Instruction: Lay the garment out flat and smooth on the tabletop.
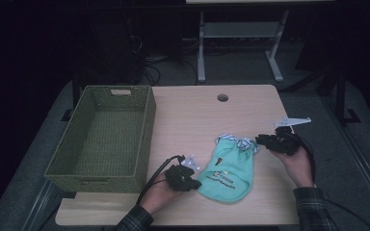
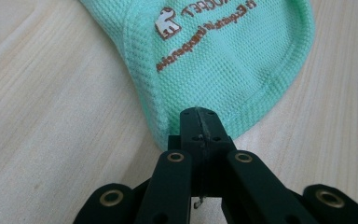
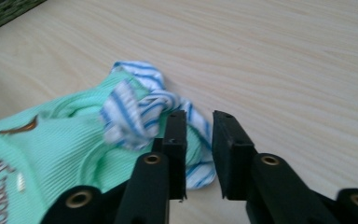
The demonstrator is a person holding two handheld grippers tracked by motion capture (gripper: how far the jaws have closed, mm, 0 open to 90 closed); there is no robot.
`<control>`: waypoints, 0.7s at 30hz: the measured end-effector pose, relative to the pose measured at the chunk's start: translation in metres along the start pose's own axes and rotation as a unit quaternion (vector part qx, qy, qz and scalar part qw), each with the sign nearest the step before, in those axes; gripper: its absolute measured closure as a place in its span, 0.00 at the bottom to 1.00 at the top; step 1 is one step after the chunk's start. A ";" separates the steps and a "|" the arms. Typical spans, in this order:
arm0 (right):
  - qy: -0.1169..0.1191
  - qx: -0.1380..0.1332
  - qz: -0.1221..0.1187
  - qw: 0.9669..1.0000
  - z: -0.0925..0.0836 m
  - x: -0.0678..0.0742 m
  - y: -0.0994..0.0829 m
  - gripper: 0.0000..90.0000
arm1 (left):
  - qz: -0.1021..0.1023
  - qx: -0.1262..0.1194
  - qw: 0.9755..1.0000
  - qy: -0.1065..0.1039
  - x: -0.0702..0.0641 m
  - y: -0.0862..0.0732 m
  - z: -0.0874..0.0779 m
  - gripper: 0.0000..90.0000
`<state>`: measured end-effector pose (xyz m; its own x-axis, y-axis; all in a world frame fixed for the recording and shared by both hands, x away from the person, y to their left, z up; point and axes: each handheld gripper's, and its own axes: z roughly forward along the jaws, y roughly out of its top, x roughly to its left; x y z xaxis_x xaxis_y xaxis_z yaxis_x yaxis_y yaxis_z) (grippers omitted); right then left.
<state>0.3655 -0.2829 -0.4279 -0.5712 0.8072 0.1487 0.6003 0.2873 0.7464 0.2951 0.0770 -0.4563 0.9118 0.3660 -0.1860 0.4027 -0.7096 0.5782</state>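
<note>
A mint-green knit garment (image 1: 229, 168) with brown print lies flat on the wooden table (image 1: 197, 115). Its blue-and-white striped trim (image 1: 238, 143) is bunched at the far end. My left gripper (image 1: 197, 184) is at the garment's near left edge. In the left gripper view the jaws (image 2: 199, 114) are shut on the hem of the green cloth (image 2: 223, 51). My right gripper (image 1: 260, 140) sits at the striped end. In the right gripper view it (image 3: 199, 121) stands a little open, the striped trim (image 3: 140, 107) lying beside and under the left jaw, not pinched.
A green woven basket (image 1: 94, 184) stands empty on the table's left side, close to my left hand. A round cable hole (image 1: 222, 97) is near the table's far edge. Beyond the table are a dark floor and a white desk frame (image 1: 201, 53).
</note>
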 end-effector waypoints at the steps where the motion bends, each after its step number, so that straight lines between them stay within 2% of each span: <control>1: 0.000 0.000 -0.004 1.000 -0.002 0.002 -0.001 0.88 | 0.000 0.000 1.000 0.000 0.000 0.000 0.000 1.00; 6: 0.016 0.008 -0.007 1.000 -0.009 0.013 -0.012 0.99 | 0.000 0.002 1.000 0.002 0.000 0.000 0.000 1.00; 9: 0.024 0.008 -0.007 1.000 -0.014 0.021 -0.017 1.00 | -0.003 0.002 1.000 0.003 -0.001 0.001 0.000 1.00; 14: 0.033 0.008 -0.021 0.999 -0.018 0.034 -0.026 1.00 | -0.004 0.001 1.000 0.000 -0.002 0.002 0.000 0.98; 18: 0.040 0.012 -0.026 0.999 -0.021 0.042 -0.032 1.00 | -0.006 -0.027 1.000 -0.009 -0.005 0.008 -0.006 0.95; 21: 0.045 0.012 -0.028 0.999 -0.023 0.047 -0.038 1.00 | 0.000 -0.045 0.999 -0.001 -0.004 0.015 -0.014 0.95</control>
<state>0.3030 -0.2674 -0.4339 -0.6516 0.7401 0.1664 0.5791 0.3437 0.7392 0.2960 0.0732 -0.4359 0.9123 0.3645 -0.1867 0.3934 -0.6532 0.6469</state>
